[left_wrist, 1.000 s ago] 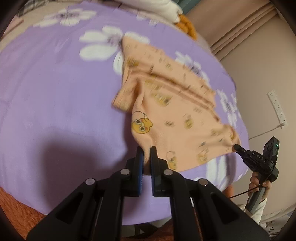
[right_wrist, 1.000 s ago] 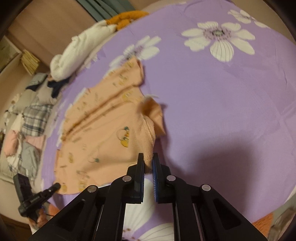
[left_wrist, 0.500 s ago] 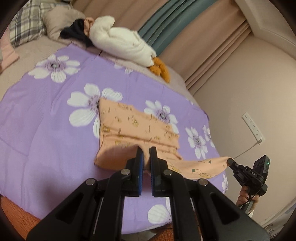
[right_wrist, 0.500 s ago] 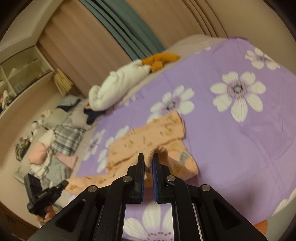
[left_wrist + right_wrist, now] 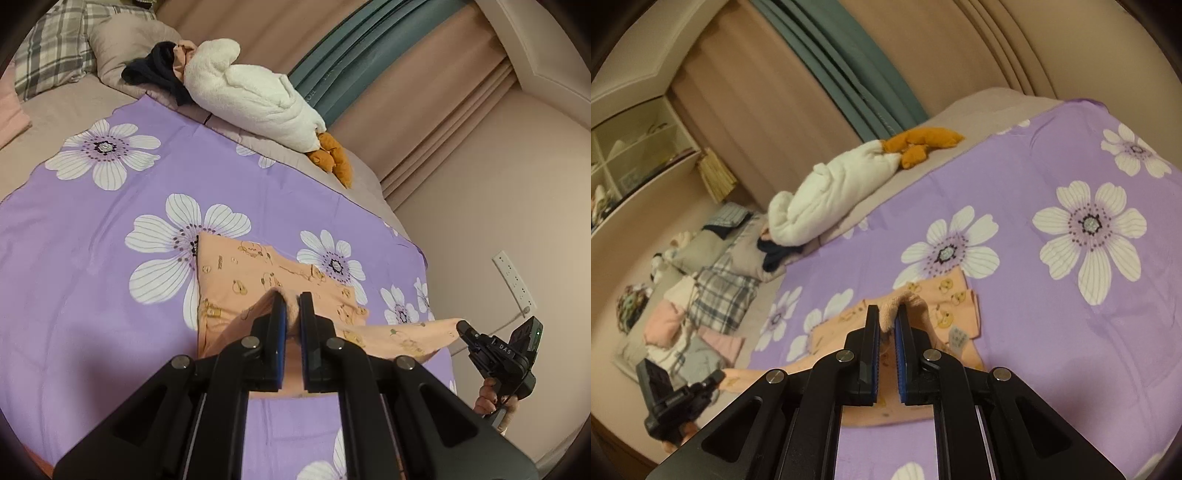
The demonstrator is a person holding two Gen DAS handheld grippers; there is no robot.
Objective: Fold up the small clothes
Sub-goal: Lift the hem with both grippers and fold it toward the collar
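Left gripper [image 5: 290,314] we see clamped on one corner of the peach garment [image 5: 236,273], right gripper [image 5: 887,325] clamped on another. We hold that edge lifted between them, while the far part lies on the purple floral sheet [image 5: 92,258] over the bed.

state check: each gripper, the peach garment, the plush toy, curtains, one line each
left gripper: shut on a bunched edge of the peach garment.
right gripper: shut on another bunched edge of it.
peach garment: near edge lifted between the two grippers, far part lying flat on the purple flowered sheet.
white plush toy: lying on its side at the far edge of the bed.
curtains: drawn.
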